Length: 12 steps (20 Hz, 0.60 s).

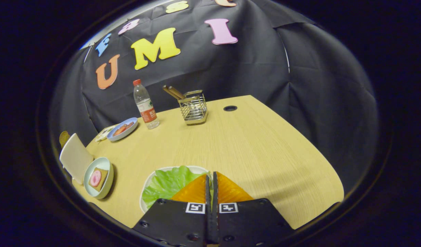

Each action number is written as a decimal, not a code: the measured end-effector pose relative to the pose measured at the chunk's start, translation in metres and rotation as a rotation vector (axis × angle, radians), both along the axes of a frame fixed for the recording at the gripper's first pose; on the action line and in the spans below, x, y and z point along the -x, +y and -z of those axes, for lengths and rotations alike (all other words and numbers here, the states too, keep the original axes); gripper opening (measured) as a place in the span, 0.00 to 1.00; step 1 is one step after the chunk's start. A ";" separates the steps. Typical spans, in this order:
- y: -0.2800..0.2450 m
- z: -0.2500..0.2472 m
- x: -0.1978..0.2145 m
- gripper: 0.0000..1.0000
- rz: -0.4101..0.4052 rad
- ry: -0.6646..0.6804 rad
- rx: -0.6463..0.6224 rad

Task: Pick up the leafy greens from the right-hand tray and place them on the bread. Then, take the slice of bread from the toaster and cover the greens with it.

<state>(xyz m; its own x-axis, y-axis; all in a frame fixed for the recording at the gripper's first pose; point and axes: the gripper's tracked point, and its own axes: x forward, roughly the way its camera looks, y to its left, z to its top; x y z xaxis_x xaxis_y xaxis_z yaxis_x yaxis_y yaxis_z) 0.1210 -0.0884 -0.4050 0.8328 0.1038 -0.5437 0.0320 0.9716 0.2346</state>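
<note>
The leafy greens [167, 183] lie in a white tray [144, 192] just ahead of and under my fingers. My gripper [212, 175] has its fingers pressed together, with a thin sliver of the greens' right edge caught between them. To the left, a pale green plate [106, 164] carries a slice of bread [100, 181] topped with a round pink piece. Beside that plate stands a white toaster [75, 157], and a brown bread slice [63, 138] pokes up behind it.
Farther back on the wooden table [251, 147] are a blue plate [123, 129] with food, a water bottle [145, 104] with a red cap, and a wire holder [193, 109] with wooden sticks. A cable hole [230, 108] sits beyond the holder.
</note>
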 end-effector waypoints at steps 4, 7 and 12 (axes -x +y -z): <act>0.007 -0.028 0.001 0.00 -0.015 -0.025 -0.023; 0.012 -0.059 0.004 0.00 -0.025 -0.048 -0.019; 0.026 -0.108 0.007 0.00 -0.064 -0.097 0.059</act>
<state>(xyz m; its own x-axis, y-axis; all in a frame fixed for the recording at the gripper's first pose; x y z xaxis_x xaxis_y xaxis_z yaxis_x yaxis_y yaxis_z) 0.1137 -0.0625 -0.2968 0.8744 0.1282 -0.4679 -0.0502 0.9832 0.1757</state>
